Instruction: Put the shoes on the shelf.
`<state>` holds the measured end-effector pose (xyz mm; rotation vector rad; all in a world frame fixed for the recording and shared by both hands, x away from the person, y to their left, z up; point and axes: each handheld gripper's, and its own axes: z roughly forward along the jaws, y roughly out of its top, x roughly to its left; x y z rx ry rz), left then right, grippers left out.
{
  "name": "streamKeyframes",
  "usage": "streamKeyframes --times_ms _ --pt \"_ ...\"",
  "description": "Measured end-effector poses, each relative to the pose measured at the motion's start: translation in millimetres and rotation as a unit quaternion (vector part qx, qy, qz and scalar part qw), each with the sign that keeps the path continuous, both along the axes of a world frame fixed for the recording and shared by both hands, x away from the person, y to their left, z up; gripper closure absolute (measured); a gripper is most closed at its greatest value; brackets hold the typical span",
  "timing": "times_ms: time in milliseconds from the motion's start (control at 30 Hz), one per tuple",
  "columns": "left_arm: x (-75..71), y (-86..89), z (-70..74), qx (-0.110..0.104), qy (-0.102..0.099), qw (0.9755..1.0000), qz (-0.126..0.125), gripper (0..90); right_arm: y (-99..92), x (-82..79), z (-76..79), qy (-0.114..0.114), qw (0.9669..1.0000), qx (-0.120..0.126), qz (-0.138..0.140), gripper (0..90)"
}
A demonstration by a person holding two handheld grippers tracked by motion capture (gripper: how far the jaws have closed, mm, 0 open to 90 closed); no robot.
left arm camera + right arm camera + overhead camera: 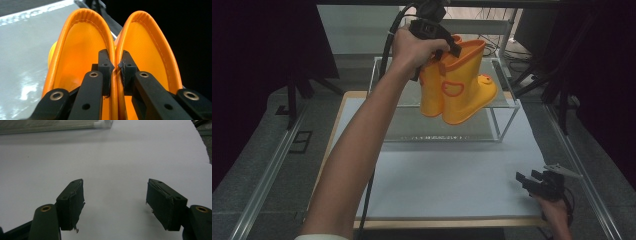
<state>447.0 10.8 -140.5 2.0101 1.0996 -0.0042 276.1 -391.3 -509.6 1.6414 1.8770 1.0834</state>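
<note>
You're in a lab-style recording setup, not a home. Black curtains (262, 55) hang round a white-topped table (452, 185) with a bare metal-frame shelf (507, 117), aluminium rails (267, 175) on grey carpet (242, 200), cables (517, 52) behind.

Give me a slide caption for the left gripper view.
Left gripper pinches the touching inner rims of two orange boots together above the grey shelf.

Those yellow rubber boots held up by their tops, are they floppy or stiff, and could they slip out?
The boots probably flex: the left hand-held gripper pinches both inner cuff walls flat together. They keep their shape hanging, so likely light and fairly firm. The glossy surface may be slippery.
</note>
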Motion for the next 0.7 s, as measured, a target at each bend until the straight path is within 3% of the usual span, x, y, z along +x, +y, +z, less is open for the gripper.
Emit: streamKeyframes --times_ms 167,200,267,567,700 --pt "17.8 4.7 -5.8 0.002 0.004 0.9988 0.049 82.1 2.4 1.0 -1.5 0.002 1.0000 -0.002 0.004 29.9" --pt "17.8 4.7 -5.8 0.002 0.004 0.9988 0.049 82.1 2.4 1.0 -1.5 0.002 1.0000 -0.002 0.004 29.9" --pt "26.8 5.0 -8.9 0.008 0.003 0.9971 0.076 82.1 4.4 1.8 -2.6 0.003 1.0000 -0.004 0.006 29.9" --pt "47.9 3.8 -11.6 0.030 0.000 0.9910 0.131 82.1 4.4 1.2 -1.5 0.002 1.0000 -0.004 0.006 29.8" --pt "60.1 7.5 -18.7 0.029 0.001 0.9865 0.161 82.1 4.6 1.3 -1.9 0.001 1.0000 -0.006 0.007 29.8"
